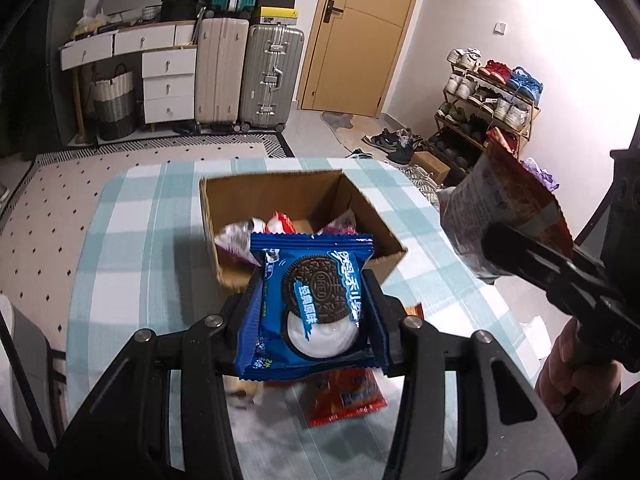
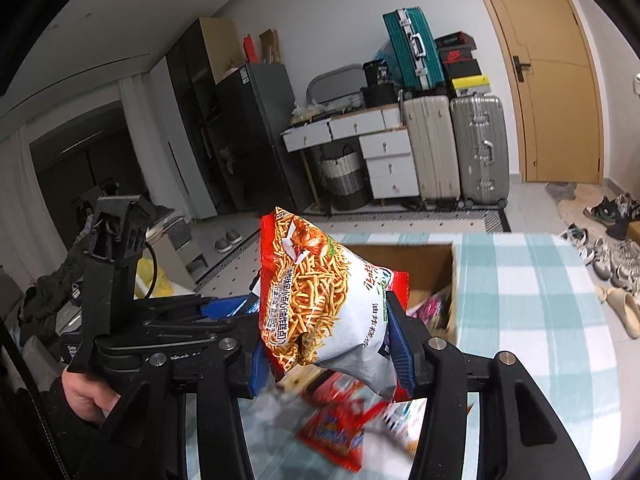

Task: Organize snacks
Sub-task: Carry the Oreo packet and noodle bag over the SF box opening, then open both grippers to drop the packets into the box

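My left gripper [image 1: 310, 312] is shut on a blue Oreo packet [image 1: 308, 304] and holds it just in front of an open cardboard box [image 1: 372, 220] on the checked tablecloth [image 1: 140, 240]. The box holds several snack packets [image 1: 256, 232]. My right gripper [image 2: 326, 344] is shut on a red and white bag of fried noodle snacks [image 2: 316, 300], held above the table. That bag [image 1: 504, 216] and gripper show at the right in the left wrist view. The left gripper [image 2: 168, 316] shows at the left in the right wrist view.
A red snack packet [image 1: 344, 396] lies on the table below my left gripper; it also shows in the right wrist view [image 2: 340, 436]. Beyond the table stand suitcases [image 1: 248, 76], a white drawer unit [image 1: 168, 84], a door [image 1: 360, 32] and a shoe rack [image 1: 488, 100].
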`<action>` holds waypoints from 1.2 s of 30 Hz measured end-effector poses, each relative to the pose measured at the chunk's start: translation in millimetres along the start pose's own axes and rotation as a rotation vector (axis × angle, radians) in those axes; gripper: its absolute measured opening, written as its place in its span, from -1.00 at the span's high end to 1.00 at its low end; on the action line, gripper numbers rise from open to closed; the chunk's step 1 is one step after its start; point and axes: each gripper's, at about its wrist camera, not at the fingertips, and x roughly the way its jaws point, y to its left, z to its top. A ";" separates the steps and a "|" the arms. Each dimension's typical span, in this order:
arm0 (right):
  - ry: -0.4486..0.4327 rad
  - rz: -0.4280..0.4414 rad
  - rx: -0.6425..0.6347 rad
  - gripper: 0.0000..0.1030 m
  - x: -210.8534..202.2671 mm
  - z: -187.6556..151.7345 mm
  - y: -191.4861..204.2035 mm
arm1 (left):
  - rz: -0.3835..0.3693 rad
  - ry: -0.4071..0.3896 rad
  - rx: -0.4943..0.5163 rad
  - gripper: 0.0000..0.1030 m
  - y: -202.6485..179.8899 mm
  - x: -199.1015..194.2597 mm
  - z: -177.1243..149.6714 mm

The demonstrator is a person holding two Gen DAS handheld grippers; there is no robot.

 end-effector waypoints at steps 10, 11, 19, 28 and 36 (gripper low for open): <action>0.018 -0.018 -0.013 0.03 32.5 38.5 -21.4 | 0.004 0.009 0.015 0.17 6.5 36.0 55.5; 0.021 -0.019 -0.012 0.03 36.0 40.9 -23.9 | 0.000 0.020 0.008 0.17 9.2 43.1 60.2; 0.067 -0.021 0.006 0.03 74.2 52.8 -46.1 | 0.012 0.061 0.022 0.17 16.3 89.8 81.2; 0.127 -0.015 0.033 0.02 122.8 39.9 -69.7 | 0.032 0.136 0.052 0.17 25.8 145.9 81.2; 0.174 -0.033 0.062 -0.04 152.5 20.1 -92.5 | 0.008 0.140 0.038 0.11 31.6 170.7 80.2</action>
